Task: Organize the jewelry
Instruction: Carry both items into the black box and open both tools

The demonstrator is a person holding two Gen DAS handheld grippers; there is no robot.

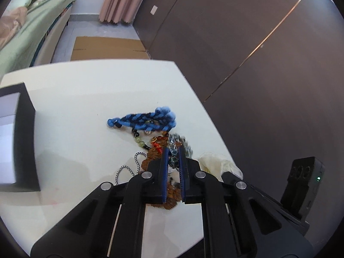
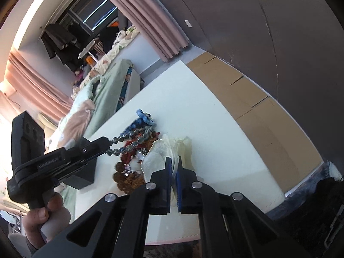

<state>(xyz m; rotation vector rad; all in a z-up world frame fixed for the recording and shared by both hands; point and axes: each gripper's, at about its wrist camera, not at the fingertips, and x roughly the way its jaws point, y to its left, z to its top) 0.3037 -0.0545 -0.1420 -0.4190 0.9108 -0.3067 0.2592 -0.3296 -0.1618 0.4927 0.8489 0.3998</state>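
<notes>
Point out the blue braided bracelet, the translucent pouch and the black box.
blue braided bracelet (image 1: 148,119), left wrist view, middle of the braid.
translucent pouch (image 2: 157,161), right wrist view, its crumpled near side.
black box (image 1: 24,137), left wrist view, its dark right wall.

black box (image 1: 21,137) cut off left, grey beads (image 1: 182,142) blurred

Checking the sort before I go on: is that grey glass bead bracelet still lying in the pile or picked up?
Picked up: the left gripper is shut on the grey bead bracelet, whose strand runs taut from the pile.
</notes>
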